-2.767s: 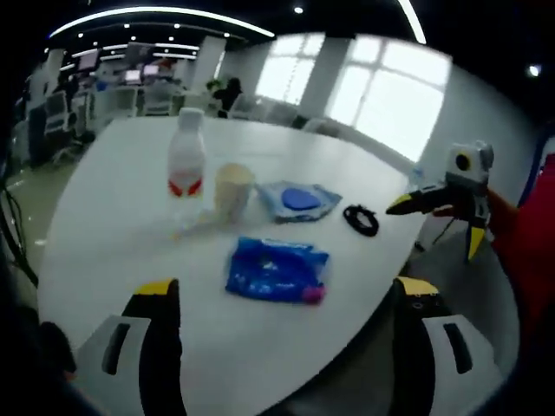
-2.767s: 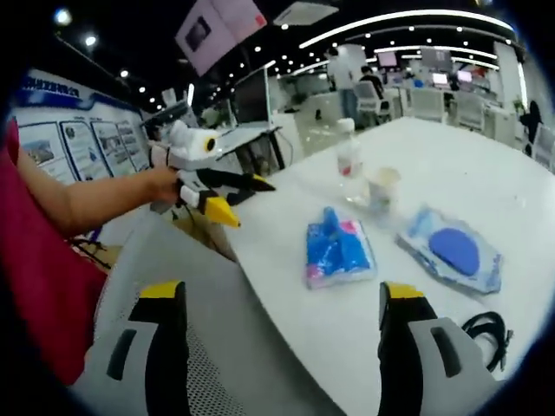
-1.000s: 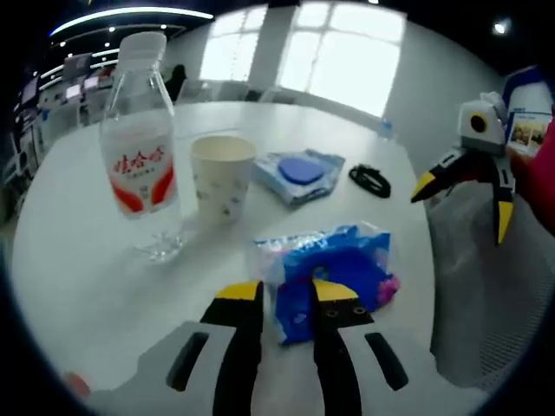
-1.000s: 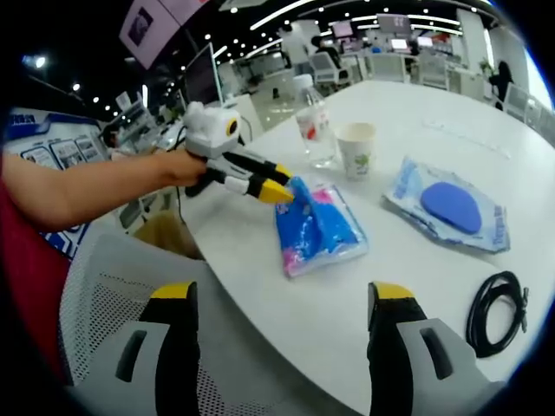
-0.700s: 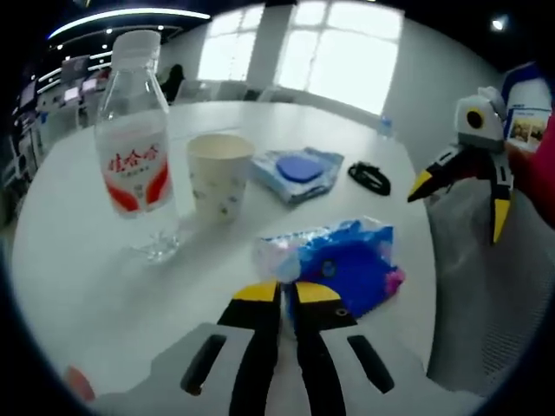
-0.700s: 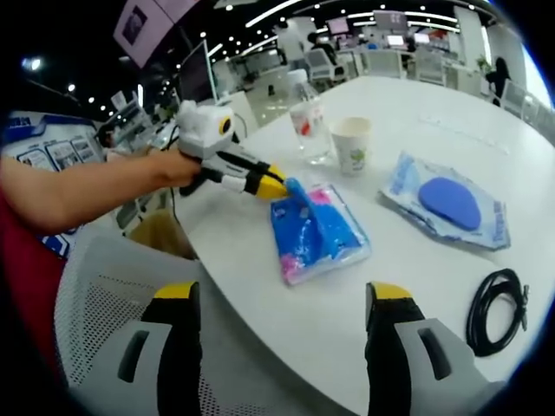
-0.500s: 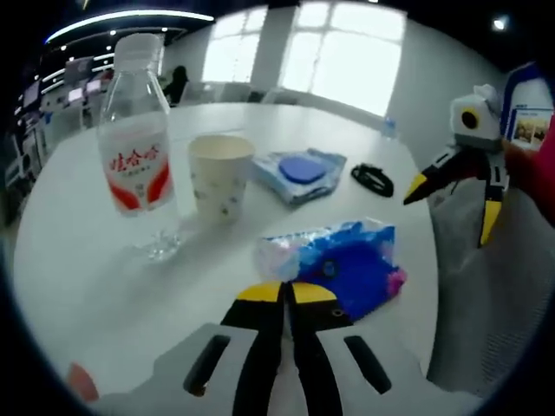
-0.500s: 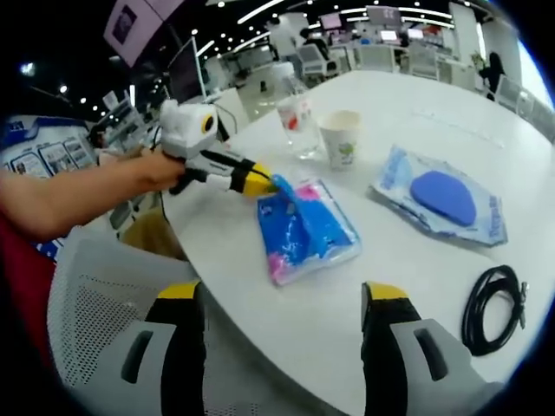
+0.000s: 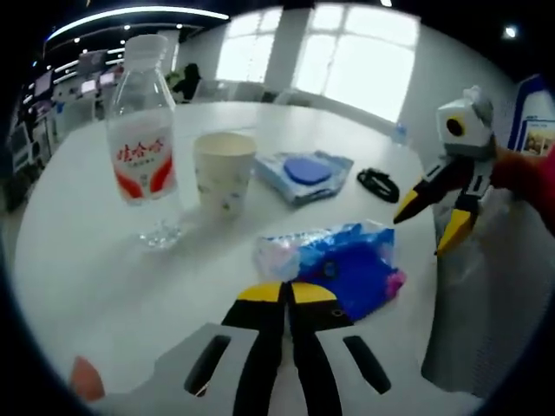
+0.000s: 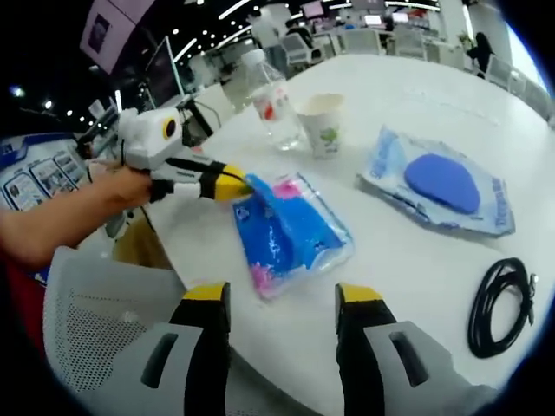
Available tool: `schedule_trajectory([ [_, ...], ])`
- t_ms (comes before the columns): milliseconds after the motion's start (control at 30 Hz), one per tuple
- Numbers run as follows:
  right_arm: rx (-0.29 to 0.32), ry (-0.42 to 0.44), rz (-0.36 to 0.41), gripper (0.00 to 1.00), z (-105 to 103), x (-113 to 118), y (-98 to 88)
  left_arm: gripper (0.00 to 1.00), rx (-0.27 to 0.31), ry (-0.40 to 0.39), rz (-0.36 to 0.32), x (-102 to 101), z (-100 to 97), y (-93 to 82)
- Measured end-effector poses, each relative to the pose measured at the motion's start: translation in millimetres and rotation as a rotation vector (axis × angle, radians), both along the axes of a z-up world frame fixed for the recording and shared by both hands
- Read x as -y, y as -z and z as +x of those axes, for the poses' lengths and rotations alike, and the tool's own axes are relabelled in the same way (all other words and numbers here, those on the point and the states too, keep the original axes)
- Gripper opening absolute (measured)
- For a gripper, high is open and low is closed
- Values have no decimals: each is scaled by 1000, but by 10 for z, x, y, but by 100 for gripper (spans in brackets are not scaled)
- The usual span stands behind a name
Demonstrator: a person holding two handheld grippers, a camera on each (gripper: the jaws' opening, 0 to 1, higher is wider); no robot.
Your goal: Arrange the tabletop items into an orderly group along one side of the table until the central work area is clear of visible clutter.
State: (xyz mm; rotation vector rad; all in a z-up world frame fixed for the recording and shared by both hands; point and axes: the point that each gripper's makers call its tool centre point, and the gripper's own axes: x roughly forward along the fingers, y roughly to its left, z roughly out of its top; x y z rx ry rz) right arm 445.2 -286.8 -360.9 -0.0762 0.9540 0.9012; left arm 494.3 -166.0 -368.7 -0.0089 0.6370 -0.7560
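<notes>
The blue packet's near edge is hidden behind the left gripper's closed tips. Print on the bottle label and paper cup is too blurred to read.

Since 2.8 s ago the left gripper has closed from wide open onto the near edge of the blue packet. The right gripper, at lower centre of its view, has narrowed its jaws and come nearer the packet.

Glossy crinkled plastic blue packet
</notes>
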Motion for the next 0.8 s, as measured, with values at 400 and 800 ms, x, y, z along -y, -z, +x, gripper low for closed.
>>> schedule_trajectory([
  [400, -26, 39, -42, 29, 122, -14, 163, 0, -6, -41, -32, -57, -52, 1],
  [800, -87, 66, -36, 17, 82, -24, 232, 0, -25, -60, -28, -73, -126, 29],
])
